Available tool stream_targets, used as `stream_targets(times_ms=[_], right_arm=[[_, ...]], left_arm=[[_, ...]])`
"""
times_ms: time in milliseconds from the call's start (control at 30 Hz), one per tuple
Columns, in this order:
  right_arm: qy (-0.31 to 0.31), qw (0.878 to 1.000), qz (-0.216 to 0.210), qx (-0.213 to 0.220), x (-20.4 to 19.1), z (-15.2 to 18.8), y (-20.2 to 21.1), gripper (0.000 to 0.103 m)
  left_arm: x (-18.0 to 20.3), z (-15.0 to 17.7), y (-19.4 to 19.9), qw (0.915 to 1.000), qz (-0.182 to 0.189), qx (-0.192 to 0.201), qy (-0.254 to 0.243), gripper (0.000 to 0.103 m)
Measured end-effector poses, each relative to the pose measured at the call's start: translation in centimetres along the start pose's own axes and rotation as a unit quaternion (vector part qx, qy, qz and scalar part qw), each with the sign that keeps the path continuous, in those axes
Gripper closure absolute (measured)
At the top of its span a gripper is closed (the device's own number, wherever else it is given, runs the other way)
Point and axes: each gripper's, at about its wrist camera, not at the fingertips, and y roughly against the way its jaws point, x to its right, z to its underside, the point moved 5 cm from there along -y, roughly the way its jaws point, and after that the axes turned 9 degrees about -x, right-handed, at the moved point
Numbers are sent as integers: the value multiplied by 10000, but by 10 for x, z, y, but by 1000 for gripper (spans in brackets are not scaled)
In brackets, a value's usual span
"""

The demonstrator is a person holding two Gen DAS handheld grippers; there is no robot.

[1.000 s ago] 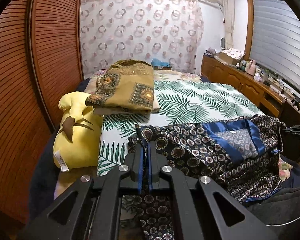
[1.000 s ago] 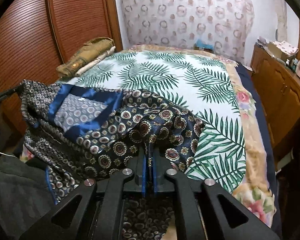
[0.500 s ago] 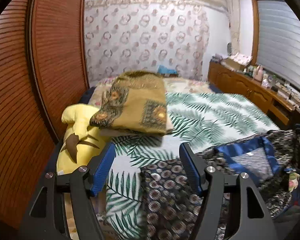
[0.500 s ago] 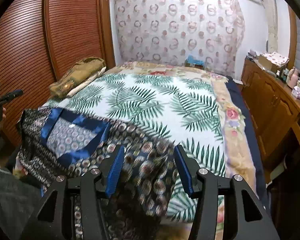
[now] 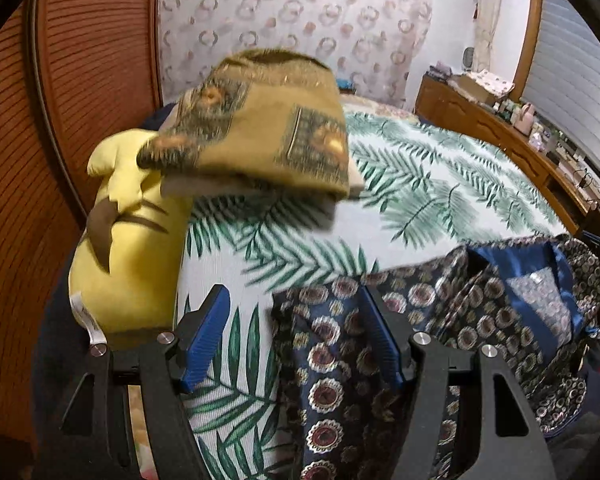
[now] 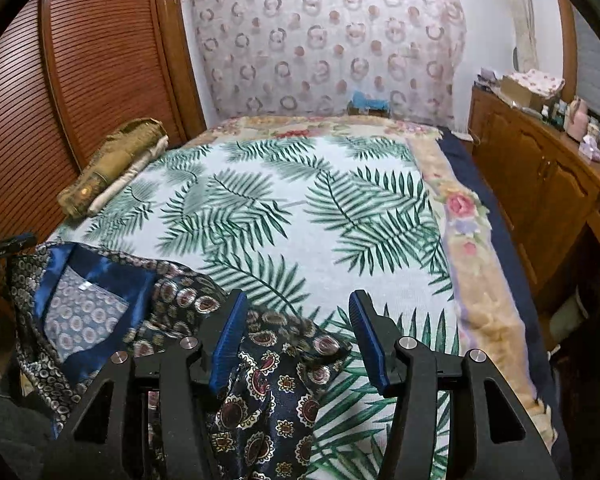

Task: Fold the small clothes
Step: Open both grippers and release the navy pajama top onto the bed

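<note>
A dark navy patterned garment with blue satin trim [image 5: 480,312] lies spread on the near edge of the bed, partly hanging over it; it also shows in the right wrist view [image 6: 147,320]. My left gripper [image 5: 295,332] is open and empty above the garment's left corner. My right gripper [image 6: 295,336] is open and empty above its right corner, with cloth lying loose under the fingers.
The bed has a palm-leaf cover [image 6: 300,208]. A folded ochre patterned cloth stack [image 5: 259,136] sits at the bed's left side, also seen in the right wrist view [image 6: 111,168]. A yellow plush toy [image 5: 127,248] lies beside it. Wooden slatted doors [image 5: 79,80] stand left, a wooden cabinet [image 6: 540,184] right.
Both grippers were shut on the garment's corners a second ago. They opened, let the cloth drop onto the bed, and have lifted and moved forward slightly.
</note>
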Motion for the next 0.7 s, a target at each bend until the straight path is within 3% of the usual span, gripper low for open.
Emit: stream_targets(times_ms=[500, 700], right_arm=[[-30, 9984, -282, -487, 2, 8, -22, 48], [94, 9981, 52, -599, -1, 7, -30, 47]], left_arm=[[5, 7, -13, 9997, 176, -187, -44, 36], [7, 7, -14, 9996, 207, -175, -35, 53]])
